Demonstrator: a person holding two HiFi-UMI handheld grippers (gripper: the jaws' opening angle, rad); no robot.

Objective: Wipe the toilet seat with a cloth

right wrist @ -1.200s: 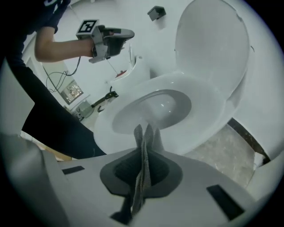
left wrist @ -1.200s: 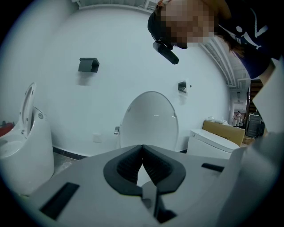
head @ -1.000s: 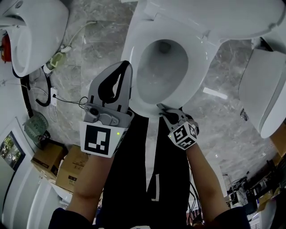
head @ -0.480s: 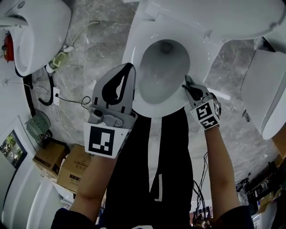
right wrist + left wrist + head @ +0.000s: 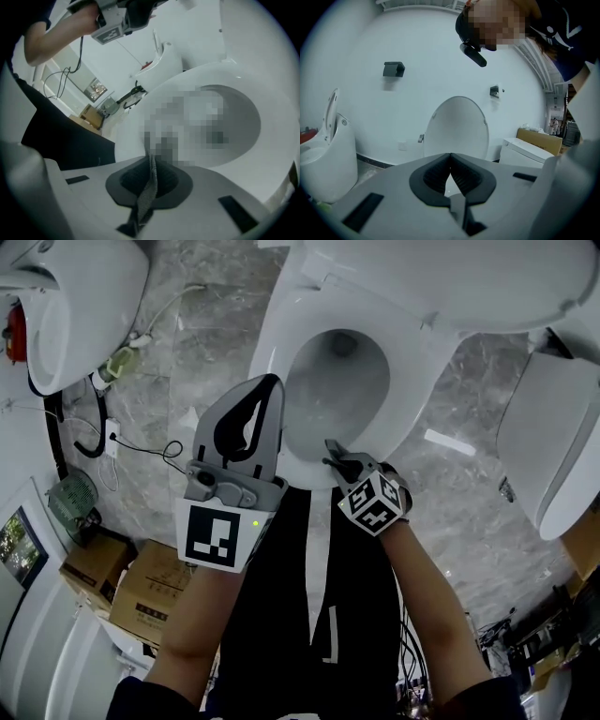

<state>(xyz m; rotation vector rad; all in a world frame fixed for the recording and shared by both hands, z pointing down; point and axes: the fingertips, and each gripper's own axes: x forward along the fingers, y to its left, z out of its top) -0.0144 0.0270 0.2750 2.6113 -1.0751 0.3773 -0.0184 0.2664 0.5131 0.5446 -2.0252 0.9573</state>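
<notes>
A white toilet seat (image 5: pixel 412 343) rings the bowl below me, with the lid (image 5: pixel 457 126) raised behind it. My right gripper (image 5: pixel 331 450) rests at the seat's front rim, shut on a grey cloth (image 5: pixel 149 187) that hangs between its jaws. In the right gripper view the seat (image 5: pixel 276 140) and bowl lie just beyond the right gripper (image 5: pixel 152 157). My left gripper (image 5: pixel 270 382) is held above the seat's left side, shut and empty. The left gripper (image 5: pixel 450 155) points at the raised lid and the wall.
Another white toilet (image 5: pixel 75 306) stands at the left and one more (image 5: pixel 553 446) at the right. Cardboard boxes (image 5: pixel 141 587), a small fan (image 5: pixel 70 507) and cables (image 5: pixel 122 442) lie on the marble floor at the left.
My right gripper with the cloth went from the seat's front rim round to its right side, then back to the front rim. The left gripper has hardly moved.
</notes>
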